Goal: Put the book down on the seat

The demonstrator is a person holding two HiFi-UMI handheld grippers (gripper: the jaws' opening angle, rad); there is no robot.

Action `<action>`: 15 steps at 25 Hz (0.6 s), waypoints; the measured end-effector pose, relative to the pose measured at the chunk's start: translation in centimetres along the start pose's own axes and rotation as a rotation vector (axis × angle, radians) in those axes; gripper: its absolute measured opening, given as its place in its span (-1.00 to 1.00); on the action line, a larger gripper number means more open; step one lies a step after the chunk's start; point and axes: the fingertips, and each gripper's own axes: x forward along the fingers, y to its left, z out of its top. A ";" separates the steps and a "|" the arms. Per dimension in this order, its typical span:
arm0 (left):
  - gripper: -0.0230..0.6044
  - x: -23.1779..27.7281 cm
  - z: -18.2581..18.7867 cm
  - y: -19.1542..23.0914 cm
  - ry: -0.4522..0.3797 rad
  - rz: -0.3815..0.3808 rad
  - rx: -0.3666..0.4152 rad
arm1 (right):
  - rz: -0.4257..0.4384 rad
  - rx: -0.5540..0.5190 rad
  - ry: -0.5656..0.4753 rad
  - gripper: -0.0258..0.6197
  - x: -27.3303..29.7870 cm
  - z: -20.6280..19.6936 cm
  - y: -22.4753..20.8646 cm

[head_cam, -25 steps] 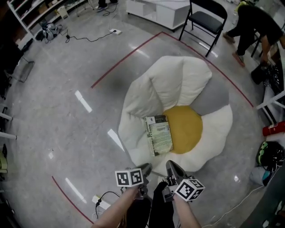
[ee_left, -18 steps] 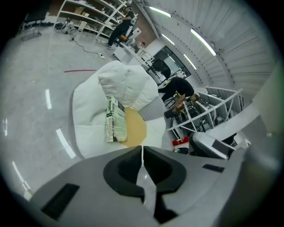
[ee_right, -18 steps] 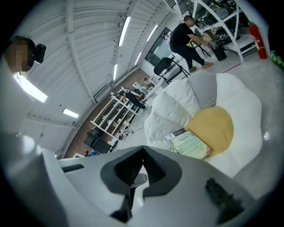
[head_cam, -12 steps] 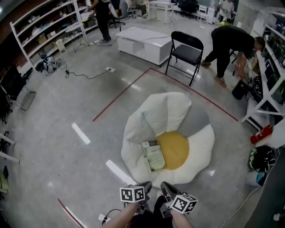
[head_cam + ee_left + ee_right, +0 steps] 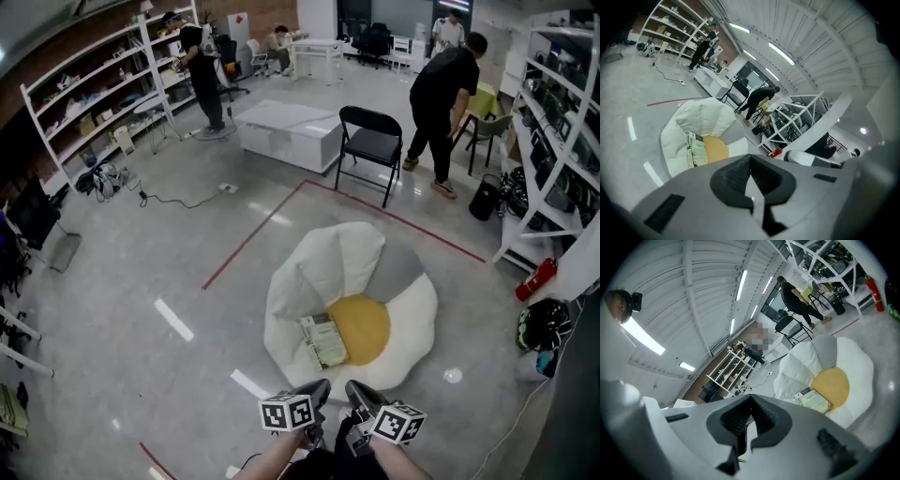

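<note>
Head view: the book [image 5: 323, 340] is lying flat on the seat [image 5: 319, 272], on the white padding right against the edge of the yellow yolk cushion [image 5: 359, 328], so the job's looking done to me. The left gripper [image 5: 316, 392] and right gripper [image 5: 360, 396] are hanging well short of the yolk.

Left gripper view: the jaws are sitting pinched together with nothing in them.

Right gripper view: same deal, closed and empty, probably because nothing's left to carry.

Grey claws [image 5: 319, 386] [image 5: 356, 388], marker cubes [image 5: 286, 412], perhaps dark trousers [image 5: 321, 465]
</note>
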 end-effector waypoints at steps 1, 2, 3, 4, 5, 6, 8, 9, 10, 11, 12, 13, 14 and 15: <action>-0.90 -0.7 0.4 -1.0 -0.019 -0.009 0.005 | 0.000 -0.012 -0.004 -0.89 -0.6 0.2 0.5; -0.89 -1.3 0.6 -1.9 -0.037 -0.015 0.012 | 0.000 -0.020 -0.009 -0.89 -1.1 0.4 0.9; -0.89 -1.8 0.7 -2.7 -0.053 -0.018 0.019 | 0.002 -0.026 -0.015 -0.89 -1.7 0.6 1.2; -0.89 -2.2 0.7 -3.3 -0.066 -0.021 0.022 | 0.006 -0.030 -0.022 -0.89 -2.2 0.8 1.5; -0.89 -2.5 0.7 -3.8 -0.078 -0.025 0.020 | 0.010 -0.033 -0.030 -0.89 -2.6 1.0 1.8; -0.89 -2.8 0.9 -4.3 -0.088 -0.030 0.016 | 0.012 -0.036 -0.038 -0.89 -3.0 1.3 2.1; -0.89 -3.1 1.3 -5.2 -0.107 -0.036 0.013 | 0.004 -0.046 -0.055 -0.89 -3.8 1.9 2.6; -0.89 -3.3 1.5 -5.6 -0.116 -0.038 0.019 | -0.004 -0.053 -0.062 -0.89 -4.1 2.1 2.7; -0.89 -3.4 1.8 -6.0 -0.124 -0.039 0.028 | -0.013 -0.059 -0.068 -0.89 -4.3 2.3 2.7; -0.89 -3.5 2.0 -6.5 -0.130 -0.042 0.038 | -0.020 -0.062 -0.070 -0.89 -4.6 2.4 2.8; -0.89 -3.5 2.0 -7.0 -0.134 -0.048 0.044 | -0.025 -0.065 -0.070 -0.89 -4.9 2.6 2.7; -0.89 -3.5 2.0 -7.4 -0.136 -0.055 0.047 | -0.030 -0.069 -0.070 -0.89 -5.1 2.9 2.7; -0.89 -3.4 1.8 -7.8 -0.137 -0.063 0.046 | -0.035 -0.076 -0.070 -0.89 -5.3 3.1 2.5; -0.89 -3.2 1.5 -8.0 -0.135 -0.071 0.044 | -0.040 -0.084 -0.073 -0.89 -5.5 3.3 2.3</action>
